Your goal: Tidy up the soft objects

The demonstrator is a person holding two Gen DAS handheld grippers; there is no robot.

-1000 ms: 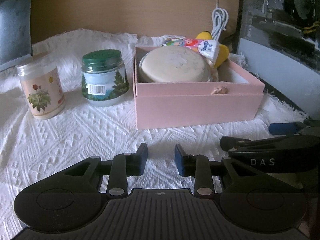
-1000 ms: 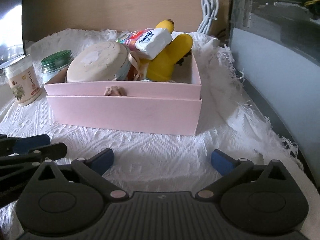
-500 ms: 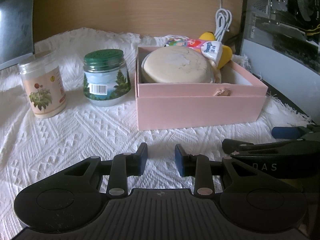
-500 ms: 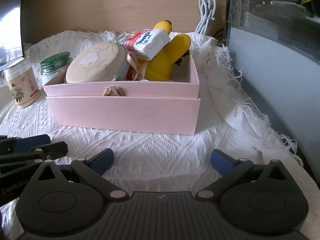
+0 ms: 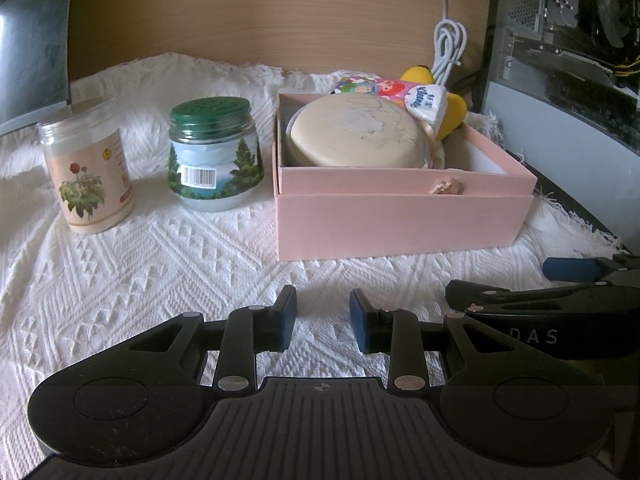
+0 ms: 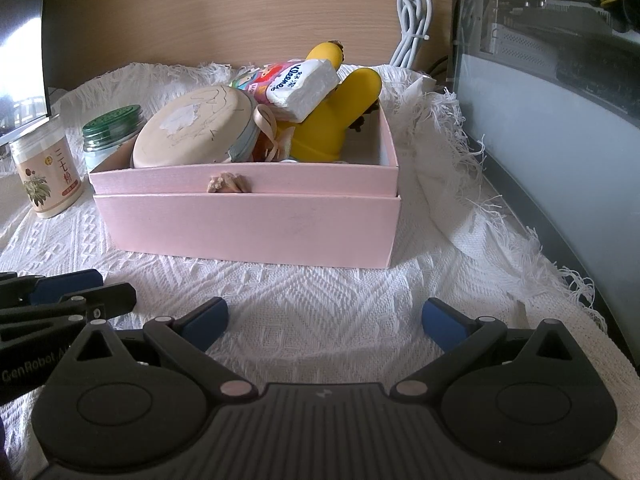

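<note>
Left gripper [image 5: 323, 317]: nearest in left view; narrow gap between blue pads, nothing between them; low over cloth, short of box.
Right gripper [image 6: 325, 322]: jaws spread wide, released, nothing held; low over cloth, front of box; seen side-on at right edge of left view [image 5: 568, 270].
Cloth [image 5: 140, 264]: white, woven relief pattern, fringed edge; under all items.
Box [image 6: 248, 228]: pink, open top, nested in a second pink shell; centred beyond both grippers.
Tin [image 6: 192, 128]: round, beige lid, tilted; left part of box, leaning on rim.
Ribbon [image 6: 270, 128]: peach; between tin and toy.
Toy [image 6: 332, 120]: yellow plush; right rear of box, upright.
Tissue pack [image 6: 300, 86]: printed wrapper; atop toy and tin, tilted.
Green-lid jar [image 5: 214, 156]: just left of box.
Flower jar [image 5: 86, 168]: further left, apart from green-lid jar.
Cable [image 5: 450, 50]: white, coiled; against wood panel behind box.
</note>
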